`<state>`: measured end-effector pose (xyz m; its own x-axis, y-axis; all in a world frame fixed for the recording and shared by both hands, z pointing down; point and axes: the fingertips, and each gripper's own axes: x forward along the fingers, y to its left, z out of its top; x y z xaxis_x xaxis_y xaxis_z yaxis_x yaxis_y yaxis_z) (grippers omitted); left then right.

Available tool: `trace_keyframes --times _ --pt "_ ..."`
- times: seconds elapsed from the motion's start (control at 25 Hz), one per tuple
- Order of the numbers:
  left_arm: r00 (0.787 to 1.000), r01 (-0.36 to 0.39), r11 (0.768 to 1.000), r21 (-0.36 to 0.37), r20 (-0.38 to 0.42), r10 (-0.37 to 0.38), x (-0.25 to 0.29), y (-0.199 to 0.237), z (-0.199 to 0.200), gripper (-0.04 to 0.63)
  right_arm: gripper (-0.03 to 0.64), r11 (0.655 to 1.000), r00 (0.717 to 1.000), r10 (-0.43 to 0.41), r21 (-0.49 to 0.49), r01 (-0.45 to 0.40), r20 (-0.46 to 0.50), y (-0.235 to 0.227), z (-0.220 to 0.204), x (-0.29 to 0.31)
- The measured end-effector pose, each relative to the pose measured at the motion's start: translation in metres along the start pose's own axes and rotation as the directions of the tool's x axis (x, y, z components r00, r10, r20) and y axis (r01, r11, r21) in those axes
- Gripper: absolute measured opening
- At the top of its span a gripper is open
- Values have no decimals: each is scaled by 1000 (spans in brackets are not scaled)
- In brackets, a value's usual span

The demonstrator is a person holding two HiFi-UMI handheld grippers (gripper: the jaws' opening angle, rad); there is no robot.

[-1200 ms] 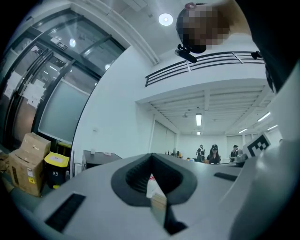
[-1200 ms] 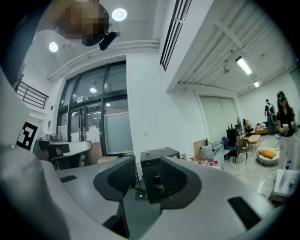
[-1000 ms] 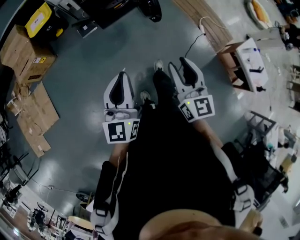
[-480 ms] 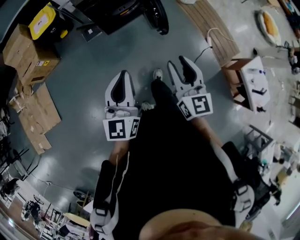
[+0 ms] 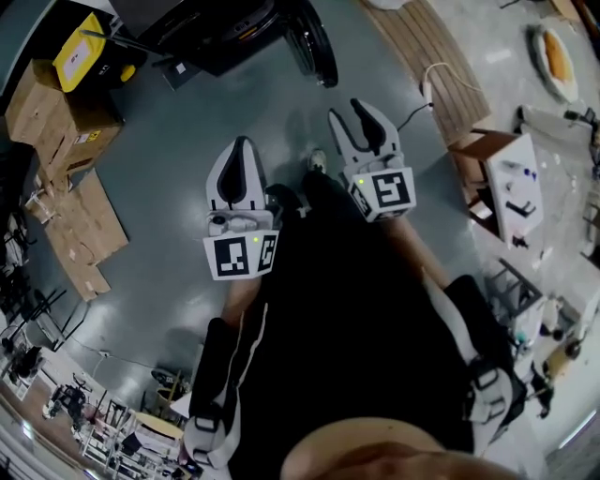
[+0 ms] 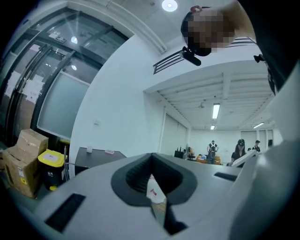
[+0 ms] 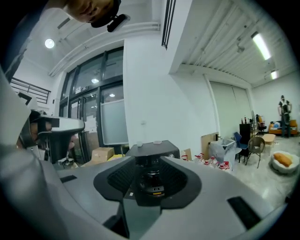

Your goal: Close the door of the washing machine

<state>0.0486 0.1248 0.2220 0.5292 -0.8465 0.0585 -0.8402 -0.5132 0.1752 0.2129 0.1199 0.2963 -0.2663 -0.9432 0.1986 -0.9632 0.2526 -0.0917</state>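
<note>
Washing machine door [image 5: 316,47] sits at the top centre of the head view. From above it shows as a narrow, glossy black curved bar that seems to stand swung out from the dark, boxy washing machine [image 5: 211,28]. Its long axis runs down the frame, tipped slightly to the lower right, and the free end points toward the person.

Left gripper [image 5: 242,145] is smooth white plastic, and its black-padded jaws are pressed together into one rounded tip. Its own view shows only a thin slit between them, with nothing held [image 6: 154,187].

Right gripper [image 5: 347,114] has its jaws spread in a V with nothing between them. Its own view frames the machine's matte dark cabinet [image 7: 152,152] through the gap [image 7: 150,187].

Both grippers hang over the smooth grey floor [image 5: 178,187], well short of the door. Creased cardboard boxes [image 5: 52,103] and a yellow bin [image 5: 80,42] sit at the upper left.
</note>
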Motion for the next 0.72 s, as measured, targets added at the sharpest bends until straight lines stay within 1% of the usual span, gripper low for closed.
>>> trace_keyframes --times 0.16,0.32,0.48,0.72 --pt "1000 8 1000 7 -25 -8 33 8 -3 5 150 999 998 -25 26 27 -66 -26 -23 39" --pt "999 31 1000 -6 -31 -31 66 17 -8 5 150 998 989 -54 14 57 -140 -52 -52 74" --pt "996 76 997 -4 -46 -76 100 24 -19 5 149 997 975 -70 4 72 -210 -76 -96 102" --pt "987 139 990 1 -78 -138 143 41 -27 5 147 996 941 -81 2 86 -328 -102 -172 141"
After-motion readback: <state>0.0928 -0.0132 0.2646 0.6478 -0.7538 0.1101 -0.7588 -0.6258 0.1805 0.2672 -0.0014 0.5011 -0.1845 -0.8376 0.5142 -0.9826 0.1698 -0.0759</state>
